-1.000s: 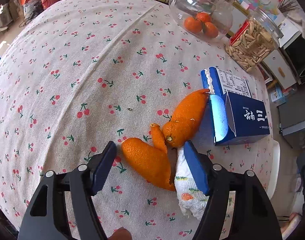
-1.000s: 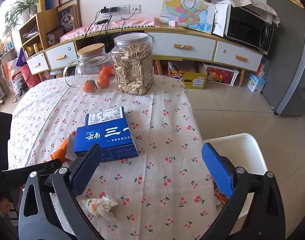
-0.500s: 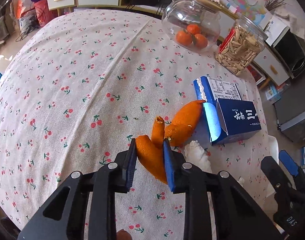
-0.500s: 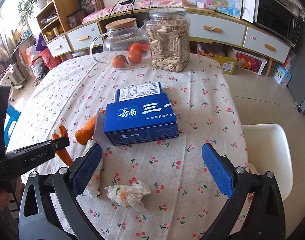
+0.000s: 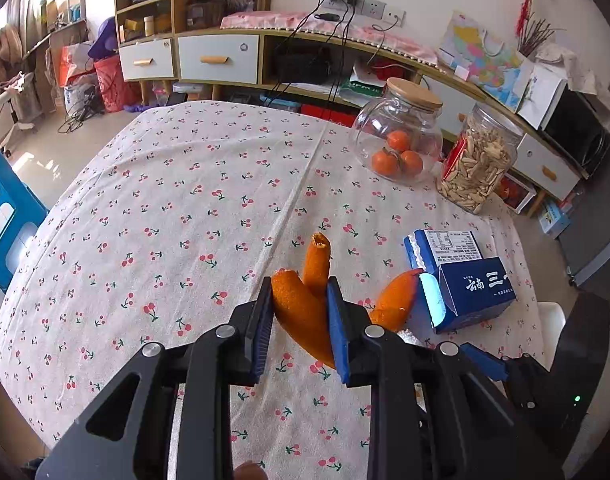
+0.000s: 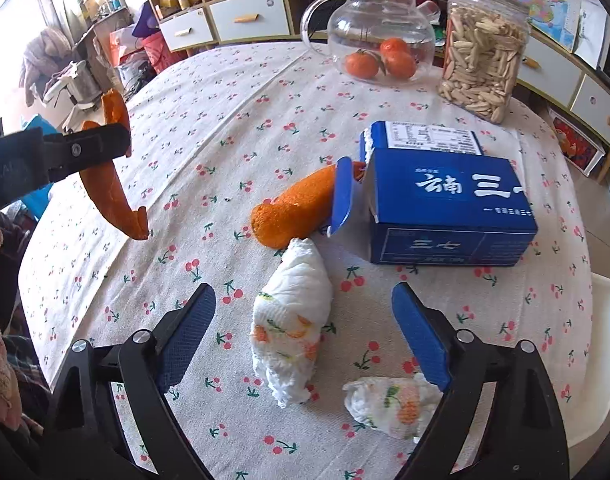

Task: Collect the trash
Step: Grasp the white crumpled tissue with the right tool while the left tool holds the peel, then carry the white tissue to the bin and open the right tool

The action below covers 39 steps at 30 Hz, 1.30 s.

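The left gripper point(image 5: 299, 300) is clamped on a curled strip of orange peel point(image 5: 305, 312), its pads pressing the peel's middle while both ends stick out, lifted clear of the cherry-print tablecloth point(image 5: 185, 200). Peel is light, leathery and a little springy, so a mid-strip pinch should hold it, though a thin strip could slide if swung fast. The right gripper point(image 6: 305, 336) has just been closing from wide and straddles a crumpled white napkin point(image 6: 293, 320) without its pads touching it yet. That napkin is soft, near weightless and will crush; taking it across its thick middle looks safest. A second crumpled napkin point(image 6: 389, 404) lies just beside the right finger, close enough, I think, to get nudged. Beyond, a larger piece of peel point(image 6: 293, 208) rests against the open flap of a blue carton point(image 6: 449, 196), which is stiff and likely light if empty; whether it is empty cannot be told.
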### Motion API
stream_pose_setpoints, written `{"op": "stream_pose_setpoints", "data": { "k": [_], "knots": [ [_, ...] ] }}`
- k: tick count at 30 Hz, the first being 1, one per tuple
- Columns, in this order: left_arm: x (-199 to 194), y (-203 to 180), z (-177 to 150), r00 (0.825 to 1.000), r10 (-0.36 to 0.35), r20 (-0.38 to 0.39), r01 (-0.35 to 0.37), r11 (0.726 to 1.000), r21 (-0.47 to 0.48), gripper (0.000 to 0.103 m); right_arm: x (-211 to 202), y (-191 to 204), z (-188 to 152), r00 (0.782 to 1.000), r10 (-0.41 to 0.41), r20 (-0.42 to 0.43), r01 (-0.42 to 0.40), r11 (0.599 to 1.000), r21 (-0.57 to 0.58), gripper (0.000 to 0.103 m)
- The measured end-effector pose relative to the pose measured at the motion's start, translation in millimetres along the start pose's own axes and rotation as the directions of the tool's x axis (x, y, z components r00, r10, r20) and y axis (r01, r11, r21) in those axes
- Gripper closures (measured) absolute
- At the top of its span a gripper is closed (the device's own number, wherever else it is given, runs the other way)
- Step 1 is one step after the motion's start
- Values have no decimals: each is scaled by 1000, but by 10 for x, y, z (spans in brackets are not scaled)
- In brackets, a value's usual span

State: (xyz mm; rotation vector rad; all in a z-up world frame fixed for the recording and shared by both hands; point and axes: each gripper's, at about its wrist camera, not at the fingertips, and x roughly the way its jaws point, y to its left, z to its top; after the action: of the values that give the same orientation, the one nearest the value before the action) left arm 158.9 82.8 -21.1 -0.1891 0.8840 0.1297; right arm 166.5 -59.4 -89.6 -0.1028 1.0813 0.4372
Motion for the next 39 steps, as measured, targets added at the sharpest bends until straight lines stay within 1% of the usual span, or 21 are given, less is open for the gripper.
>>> {"op": "stream_pose_setpoints", "data": {
  "k": [1, 2, 3, 4, 5, 7, 9, 11, 14, 18, 22, 28, 35, 39],
  "knots": [
    [-9, 23, -11, 1000, 3, 1, -3, 1000, -3, 77, 56, 36, -4, 1000, 5, -21, -5, 1000, -10, 40],
    [-8, 42, -14, 1000, 6, 2, -6, 1000, -6, 77, 95, 69, -9, 999, -1, -33, 0, 1000, -20, 47],
    [-8, 69, -10, 1000, 11, 5, -11, 1000, -9, 77, 88, 104, -7, 1000, -27, -16, 26, 999, -38, 53],
    [-12, 96, -9, 1000, 16, 7, -16, 1000, -13, 77, 82, 123, 4, 1000, -24, -14, 23, 999, -48, 66],
    [-12, 124, -1, 1000, 20, 9, -20, 1000, -18, 77, 79, 121, 16, 1000, -5, -17, 5, 999, -44, 68],
    [-16, 172, 13, 1000, 23, 10, -22, 999, -31, 77, 26, 105, 39, 1000, 21, -6, -21, 999, -28, 68],
    [-23, 205, 30, 1000, 20, 13, -20, 999, -42, 77, -75, 129, 64, 999, 26, 28, -25, 999, -39, 68],
    [-50, 213, 39, 1000, 18, 21, -18, 999, -43, 77, -210, 134, 105, 997, 49, 67, -46, 998, -35, 68],
    [-107, 188, 39, 999, 22, 44, -21, 999, -28, 77, -424, 106, 166, 988, 70, 138, -67, 997, -25, 68],
    [-189, 123, 38, 996, 32, 83, -32, 999, -4, 77, -673, 1, 210, 972, 67, 226, -69, 998, 3, 68],
    [-225, 71, 45, 996, 19, 90, -19, 1000, -9, 77, -788, -134, 216, 960, 34, 277, -45, 998, 33, 68],
    [-282, -91, 31, 994, 5, 113, -6, 1000, 8, 77, -862, -400, 161, 945, -45, 325, 10, 994, 110, 68],
    [-362, -410, -40, 986, 3, 170, -17, 997, 82, 77, -982, -613, 77, 931, -113, 348, 61, 986, 158, 67],
    [-417, -590, -68, 980, -8, 200, -16, 993, 117, 77, -1084, -728, 29, 918, -150, 367, 89, 980, 178, 67]
  ]
}}
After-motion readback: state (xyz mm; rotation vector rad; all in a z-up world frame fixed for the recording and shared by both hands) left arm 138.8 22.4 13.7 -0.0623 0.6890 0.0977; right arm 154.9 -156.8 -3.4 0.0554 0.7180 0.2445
